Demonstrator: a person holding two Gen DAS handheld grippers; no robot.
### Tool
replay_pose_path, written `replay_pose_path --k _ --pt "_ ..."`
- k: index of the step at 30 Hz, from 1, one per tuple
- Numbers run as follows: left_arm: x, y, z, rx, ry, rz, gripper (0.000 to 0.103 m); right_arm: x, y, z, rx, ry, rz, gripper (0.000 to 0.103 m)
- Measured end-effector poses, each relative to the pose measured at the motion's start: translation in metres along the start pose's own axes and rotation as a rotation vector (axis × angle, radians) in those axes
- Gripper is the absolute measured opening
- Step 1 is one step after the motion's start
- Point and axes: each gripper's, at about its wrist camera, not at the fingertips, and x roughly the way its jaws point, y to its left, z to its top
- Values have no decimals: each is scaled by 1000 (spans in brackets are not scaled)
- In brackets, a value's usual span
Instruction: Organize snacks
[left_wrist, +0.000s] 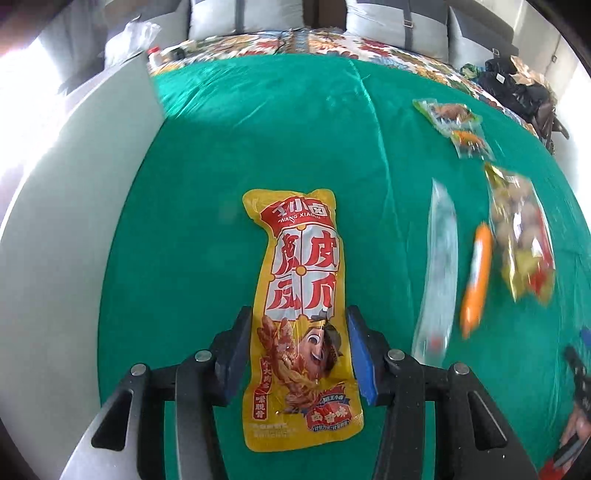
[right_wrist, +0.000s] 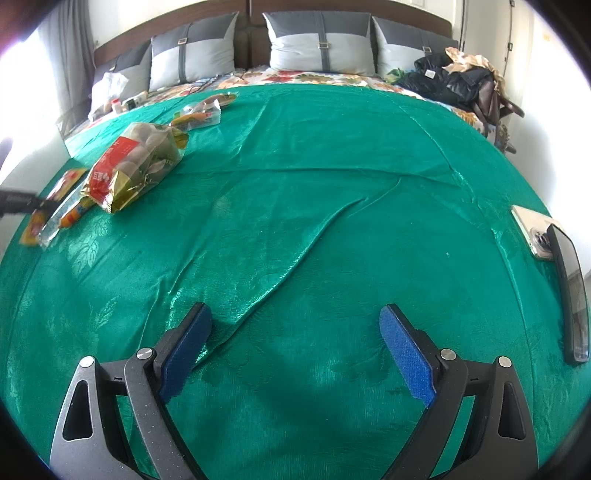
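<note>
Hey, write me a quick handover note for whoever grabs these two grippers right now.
Left gripper: jaws either side of the yellow chicken-feet packet on the green cloth; whether the pads press on it is unclear.
Right gripper: jaws open, nothing between them, over bare cloth.
Other snacks lie in a loose cluster: the orange sausage, clear wrapper, ball-snack bag and two small packs.
Done: no sorted pile visible.
Left: secure the yellow packet, place it, then group the remaining snacks.

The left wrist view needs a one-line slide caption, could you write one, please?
Left gripper straddling a long yellow printed snack pouch on the green cloth.
</note>
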Motion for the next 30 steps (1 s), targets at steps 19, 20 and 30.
replay_pose_path --k 19,20,30 --pt "-9 1 -81 -49 -207 72 103 -1 -1 0 4 -4 -1 94" --pt "-9 0 -82 -48 -213 71 103 -1 -1 0 4 -4 -1 94" --pt "-12 5 -84 -60 -231 75 103 -15 21 34 191 12 170 94"
